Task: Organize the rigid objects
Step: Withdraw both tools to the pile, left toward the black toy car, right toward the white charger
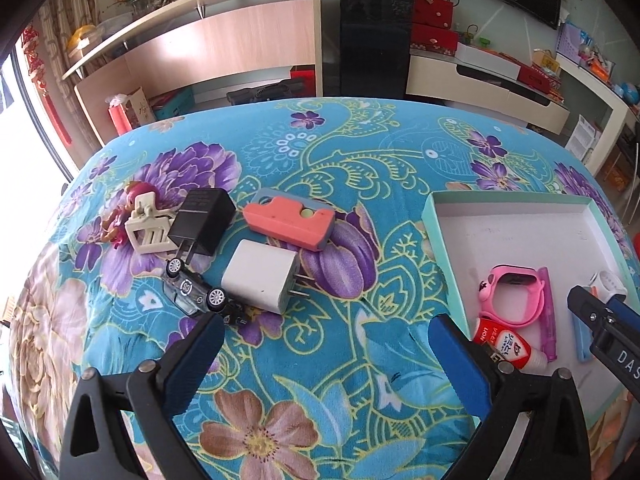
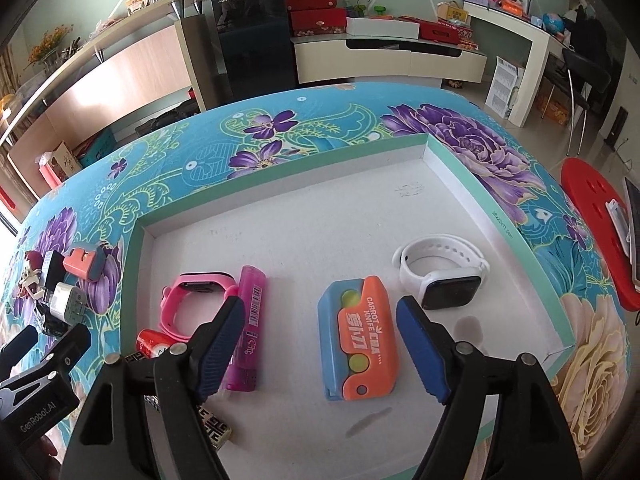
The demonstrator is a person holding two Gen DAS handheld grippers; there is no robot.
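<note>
My left gripper (image 1: pixel 326 332) is open and empty above the floral tablecloth. Ahead of it lie a white charger (image 1: pixel 260 276), a black charger (image 1: pixel 202 222), a toy car (image 1: pixel 194 290), a pink-and-grey carrot knife (image 1: pixel 290 222) and a cream clip (image 1: pixel 146 226). My right gripper (image 2: pixel 320 320) is open and empty over the teal-rimmed white tray (image 2: pixel 280 168). An orange-and-blue carrot knife (image 2: pixel 358 338) lies between its fingers. The tray also holds a white watch (image 2: pixel 440 266), a pink watch (image 2: pixel 196 300), a purple lighter (image 2: pixel 248 320) and a red tube (image 2: pixel 150 342).
The tray (image 1: pixel 436 248) sits right of the left gripper. A patterned small box (image 2: pixel 216 426) lies at the tray's near edge. A red stool (image 2: pixel 592 208) stands beyond the table's right side. Cabinets and a black fridge (image 1: pixel 372 40) stand behind the table.
</note>
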